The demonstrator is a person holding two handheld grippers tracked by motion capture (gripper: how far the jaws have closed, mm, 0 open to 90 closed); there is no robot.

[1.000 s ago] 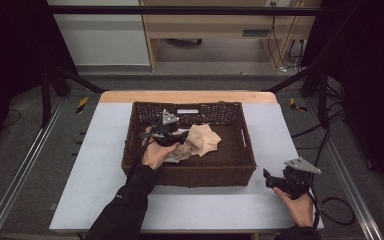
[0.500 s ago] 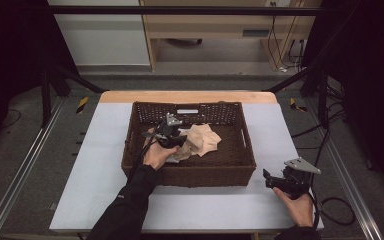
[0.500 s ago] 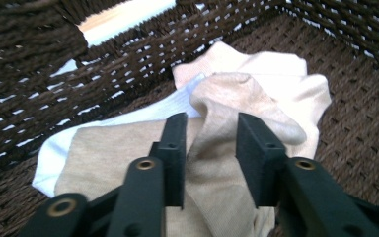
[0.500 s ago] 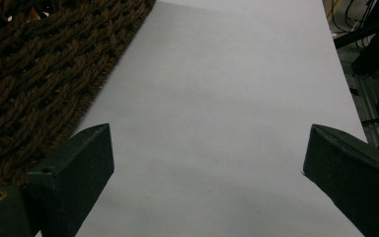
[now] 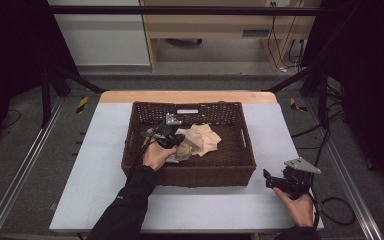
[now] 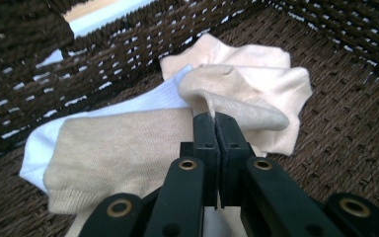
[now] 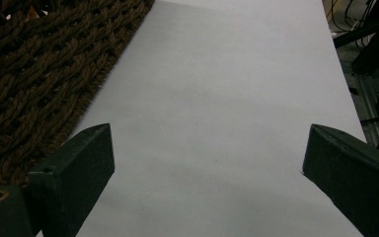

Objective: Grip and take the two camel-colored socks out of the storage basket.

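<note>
At the near right edge of the tabletop (image 5: 95,170), the right tool (image 5: 274,178) rests with its jaws spread wide on nothing, just outside the basket (image 5: 190,174). Farther in, the left tool (image 6: 216,129) is pinched tight on a fold of a beige sock (image 6: 237,91), which lies directly ahead of its tips on the basket floor. The left hand (image 5: 156,155) is far nearer the socks. At least two beige socks and one white sock (image 6: 148,101) lie overlapped there; an exact count is uncertain.

A dark woven wicker basket (image 5: 190,175), rough-textured, holds soft knit cloth socks (image 6: 128,148) on a smooth matt table (image 7: 227,98).
</note>
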